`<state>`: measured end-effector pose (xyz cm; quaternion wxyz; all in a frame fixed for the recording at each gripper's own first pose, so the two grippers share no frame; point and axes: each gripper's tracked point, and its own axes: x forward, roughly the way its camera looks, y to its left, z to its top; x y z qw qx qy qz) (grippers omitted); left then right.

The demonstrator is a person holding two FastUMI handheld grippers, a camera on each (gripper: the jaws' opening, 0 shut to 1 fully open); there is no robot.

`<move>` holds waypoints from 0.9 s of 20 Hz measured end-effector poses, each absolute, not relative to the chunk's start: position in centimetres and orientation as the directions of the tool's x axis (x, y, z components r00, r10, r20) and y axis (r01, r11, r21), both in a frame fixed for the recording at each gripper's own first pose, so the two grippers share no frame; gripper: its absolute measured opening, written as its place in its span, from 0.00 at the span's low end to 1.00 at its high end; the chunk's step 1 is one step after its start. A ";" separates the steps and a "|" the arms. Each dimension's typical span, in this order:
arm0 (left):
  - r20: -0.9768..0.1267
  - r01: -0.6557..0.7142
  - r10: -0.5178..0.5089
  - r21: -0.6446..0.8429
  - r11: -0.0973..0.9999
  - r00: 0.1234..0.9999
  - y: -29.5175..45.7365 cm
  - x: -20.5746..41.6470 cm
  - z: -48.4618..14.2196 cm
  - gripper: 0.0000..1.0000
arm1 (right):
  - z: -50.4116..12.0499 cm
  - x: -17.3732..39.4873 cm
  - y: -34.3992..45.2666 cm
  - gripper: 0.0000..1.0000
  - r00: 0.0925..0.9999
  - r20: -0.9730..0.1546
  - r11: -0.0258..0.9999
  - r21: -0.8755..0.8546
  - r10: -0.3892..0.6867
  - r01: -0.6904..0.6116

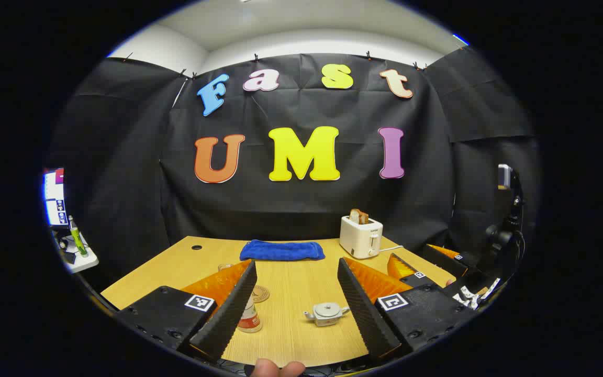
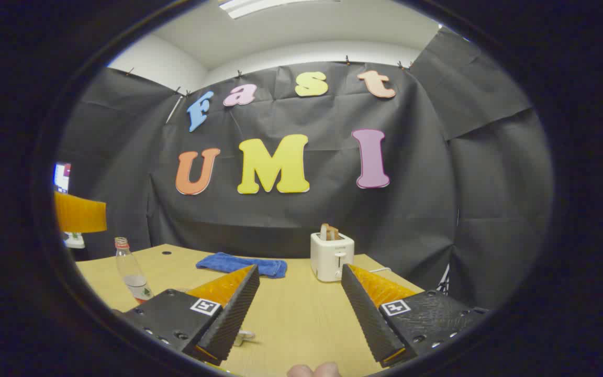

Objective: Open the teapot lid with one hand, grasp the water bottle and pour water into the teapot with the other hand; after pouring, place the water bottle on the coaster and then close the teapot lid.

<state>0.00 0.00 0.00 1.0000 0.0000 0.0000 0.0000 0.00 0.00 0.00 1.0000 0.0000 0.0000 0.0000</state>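
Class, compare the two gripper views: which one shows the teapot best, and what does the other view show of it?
The left gripper view: the whole teapot, lid on, with spout and handle, sits on the table between the open jaws. In the right gripper view, just a small part of it peeks out beside the right gripper's finger.

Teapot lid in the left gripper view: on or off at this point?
On. The lid sits on the teapot, which stands on the table between the open left gripper fingers, untouched.

Bare table (image 1: 301,293) around teapot (image 1: 327,313)
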 end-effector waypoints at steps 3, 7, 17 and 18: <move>0.010 -0.023 0.024 -0.042 0.999 1.000 1.3 -0.8 0.3 0.98 | -1.5 0.3 -0.4 0.95 0.999 -0.040 1.000 0.007 -0.002 0.002; 0.196 -0.144 0.143 -0.006 0.989 0.970 4.2 -0.5 2.5 0.97 | -2.0 0.4 -0.1 0.94 0.998 -0.055 1.000 0.003 0.016 -0.016; 0.284 -0.321 0.299 0.033 0.947 0.911 10.6 2.1 3.7 0.99 | 2.9 0.6 4.2 0.96 0.985 0.007 0.982 -0.075 0.172 -0.171; 0.291 -0.339 0.314 0.037 0.940 0.904 11.0 2.0 3.4 1.00 | 2.6 0.6 4.6 0.96 0.982 0.005 0.980 -0.072 0.188 -0.187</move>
